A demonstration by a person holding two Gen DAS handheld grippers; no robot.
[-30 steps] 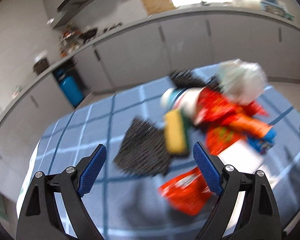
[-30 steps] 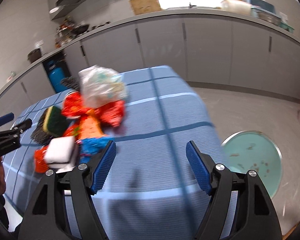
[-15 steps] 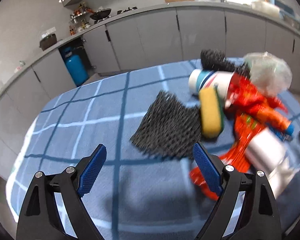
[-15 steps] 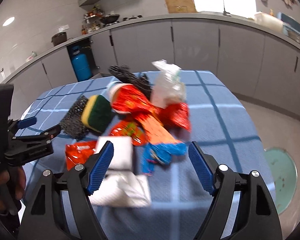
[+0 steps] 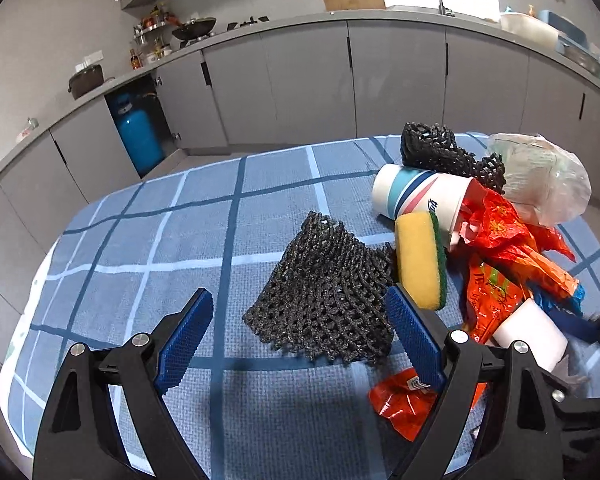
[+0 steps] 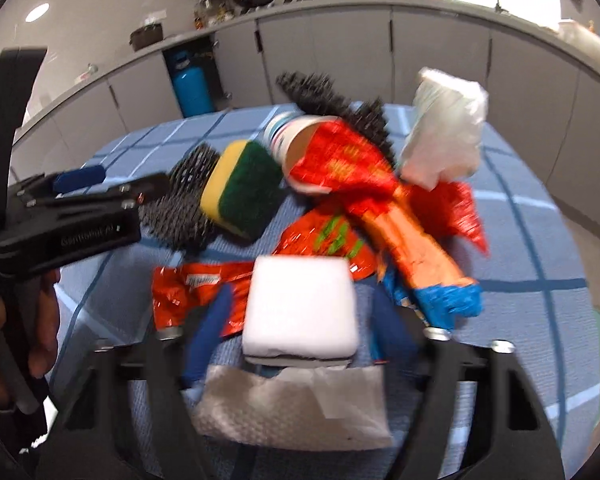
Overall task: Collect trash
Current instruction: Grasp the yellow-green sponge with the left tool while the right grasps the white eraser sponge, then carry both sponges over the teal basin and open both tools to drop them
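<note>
A heap of trash lies on the blue checked tablecloth (image 5: 140, 248): a black mesh (image 5: 324, 292), a yellow-green sponge (image 5: 418, 256), a striped paper cup (image 5: 416, 196), red wrappers (image 5: 500, 240), a clear plastic bag (image 5: 540, 176) and a white block (image 6: 302, 312). My left gripper (image 5: 298, 300) is open just short of the black mesh, touching nothing. My right gripper (image 6: 302, 320) straddles the white block and its jaws are closing. The view is blurred and the pads seem still apart from the block. A crumpled paper towel (image 6: 296, 408) lies under that gripper.
A second black mesh (image 5: 440, 148) lies behind the cup, and a small red wrapper (image 5: 404, 404) by the left gripper's right finger. Grey kitchen cabinets and a blue gas cylinder (image 5: 138, 140) stand beyond the table. A person's hand (image 6: 40, 320) holds the left gripper.
The right gripper has swung from over bare cloth to the pile and now brackets the white block, with its jaws narrower. The left gripper has crept closer to the black mesh.
</note>
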